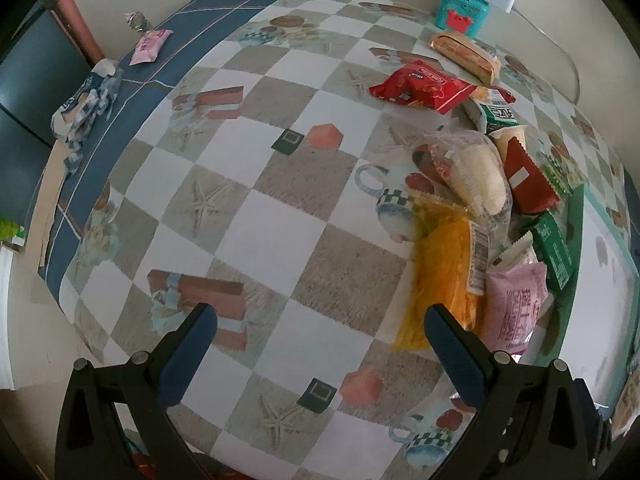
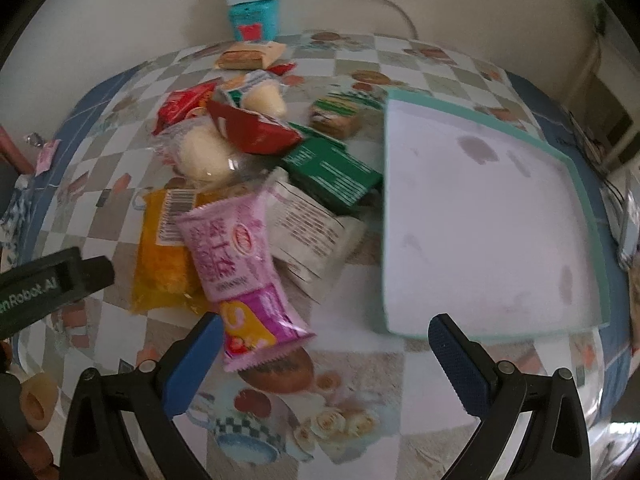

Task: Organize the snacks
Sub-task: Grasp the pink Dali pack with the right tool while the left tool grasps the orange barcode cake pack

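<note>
The left gripper (image 1: 320, 344) has its blue-padded fingers (image 1: 188, 356) spread wide with nothing between them, hovering over the checkered cloth of the desk (image 1: 256, 216). Just beyond its right finger lies an orange packet (image 1: 440, 280), and touching that, further to the right, a pink packet (image 1: 516, 304). Ahead of these sits a clear bag with a pale bun (image 1: 476, 172), then a dark red packet (image 1: 524, 176) and green boxes (image 1: 554, 240). Farther out along the fingers are a bright red packet (image 1: 420, 86), a tan wrapped bar (image 1: 464, 54) and a teal container (image 1: 464, 8) at the wall. Well away to the left, near the desk's edge, lies a small pink packet (image 1: 150, 44).

The right gripper (image 2: 324, 352) likewise has its fingers (image 2: 192, 360) wide apart and holds nothing. The pink packet (image 2: 240, 256) lies just ahead of its left finger, its lower end reaching between the two, resting partly on the orange packet (image 2: 160, 264) and beside a white packet (image 2: 312, 232). Ahead of the right finger is a teal-rimmed tray (image 2: 592, 216), its white floor bare. The heap of snacks lies left of the tray, the green box (image 2: 332, 172) nearest its edge.
</note>
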`<state>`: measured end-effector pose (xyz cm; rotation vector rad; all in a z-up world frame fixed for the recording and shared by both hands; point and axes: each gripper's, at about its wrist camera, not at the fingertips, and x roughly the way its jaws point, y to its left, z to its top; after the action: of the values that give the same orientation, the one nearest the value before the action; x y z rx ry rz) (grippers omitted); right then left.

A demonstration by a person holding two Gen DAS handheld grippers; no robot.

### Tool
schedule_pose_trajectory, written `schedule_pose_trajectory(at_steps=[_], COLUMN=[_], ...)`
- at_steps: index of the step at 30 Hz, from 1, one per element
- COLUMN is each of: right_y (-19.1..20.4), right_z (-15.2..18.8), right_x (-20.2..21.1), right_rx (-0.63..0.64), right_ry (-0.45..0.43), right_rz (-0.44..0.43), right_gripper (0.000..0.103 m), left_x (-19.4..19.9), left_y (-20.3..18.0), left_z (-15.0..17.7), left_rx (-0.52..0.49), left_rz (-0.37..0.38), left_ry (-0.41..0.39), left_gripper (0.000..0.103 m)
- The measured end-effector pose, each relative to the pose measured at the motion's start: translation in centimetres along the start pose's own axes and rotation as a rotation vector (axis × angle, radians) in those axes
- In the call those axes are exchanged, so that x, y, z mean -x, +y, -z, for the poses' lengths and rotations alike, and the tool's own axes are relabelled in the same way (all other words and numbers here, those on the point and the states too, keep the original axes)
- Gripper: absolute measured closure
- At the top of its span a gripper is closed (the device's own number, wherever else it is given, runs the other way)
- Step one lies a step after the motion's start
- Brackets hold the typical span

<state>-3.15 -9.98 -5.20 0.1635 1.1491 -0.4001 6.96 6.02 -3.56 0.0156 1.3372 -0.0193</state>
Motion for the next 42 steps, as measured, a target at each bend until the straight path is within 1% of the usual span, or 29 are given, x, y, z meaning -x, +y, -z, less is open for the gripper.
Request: schedule_pose_trajectory(at_steps=[4,9,14,19,21,23,24,28,30,32,36,38,42], right_y=[1.0,2.2,2.5,2.9,2.7,2.4,2.1,1.4,1.3,1.2,0.6,0.3,0.0], right_z=[-0.6,-1.1,-1.3,-1.3,-1.3,-1.4,-1.4,-1.4,-1.4,-1.5,-1.5,-1.5,-1.5], right_x=[-0.4,-1.0,-2.2,-2.6,-2.6,-2.5,-2.6,-2.8,-2.7,-2.6,-2.4,-2.3,-2.2], right_rx=[0.026,0.06,0.058,0.062,0.058,0.045,0.036,0.0,-0.007,-0.01,-0.035,-0.045,-0.059], right_ry=[-0.007,-0.013,0.012,0.018,0.019,0.013,0.014,0.039,0.041,0.04,0.045,0.047,0.05], right_rz=[-0.03,-0.041,-0.061,-0.093,-0.097,-0.098,-0.097,-0.138,-0.151,-0.164,-0.185,-0.191,-0.205], right_gripper=[0.0,0.0,0.001,0.002,0.005,0.013,0.015,0.021,0.024,0.031,0.038,0.046,0.05], left_x=[-0.1,-0.3,-0.5,-0.1,-0.1,-0.1,-0.1,0.2,0.4,0.6,0.6,0.5,-0.1], left_y=[0.0,-0.1,0.0,-0.2,-0.3,-0.3,-0.3,-0.6,-0.8,-0.9,-1.8,-2.3,-3.6], left_z=[-0.9,-1.6,-1.5,-1.3,-1.3,-1.3,-1.3,-1.3,-1.3,-1.2,-1.0,-1.0,-0.8], left_rx=[0.021,0.04,0.047,0.041,0.044,0.051,0.052,0.033,0.028,0.023,-0.009,-0.029,-0.074], left_rz=[0.011,0.013,0.026,0.034,0.049,0.08,0.093,0.092,0.103,0.123,0.141,0.146,0.135], left_ry=[-0.014,-0.046,-0.057,-0.076,-0.076,-0.071,-0.068,-0.082,-0.086,-0.087,-0.091,-0.091,-0.083], left_gripper=[0.0,0.0,0.0,0.0,0.0,0.0,0.0,0.0,0.0,0.0,0.0,0.0,0.0])
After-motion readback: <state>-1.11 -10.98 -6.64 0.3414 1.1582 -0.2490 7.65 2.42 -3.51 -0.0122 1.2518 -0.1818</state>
